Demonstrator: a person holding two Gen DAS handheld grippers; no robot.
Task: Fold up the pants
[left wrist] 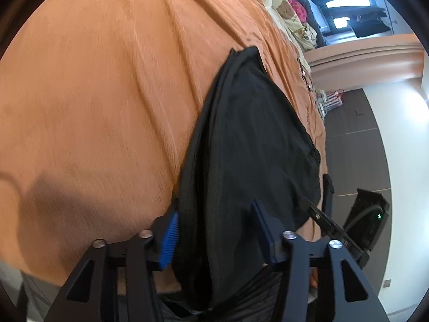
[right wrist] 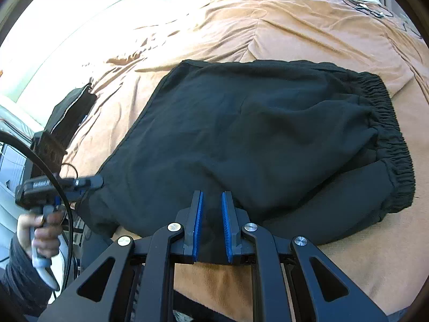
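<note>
I see the black soft-fabric pants (right wrist: pixel 262 134) lying folded on the orange-brown bedspread (right wrist: pixel 308 29), elastic waistband to the right in my right wrist view. My right gripper (right wrist: pixel 211 209) sits at their near edge, its blue-padded jaws pinched together on a fold of the black cloth. In the left wrist view, my left gripper (left wrist: pixel 214 228) straddles the bunched end of the pants (left wrist: pixel 241 139); cloth runs between its jaws, which stand partly apart, and I cannot tell whether both pads press it. The pants stretch away from that gripper across the bedspread (left wrist: pixel 93 94).
</note>
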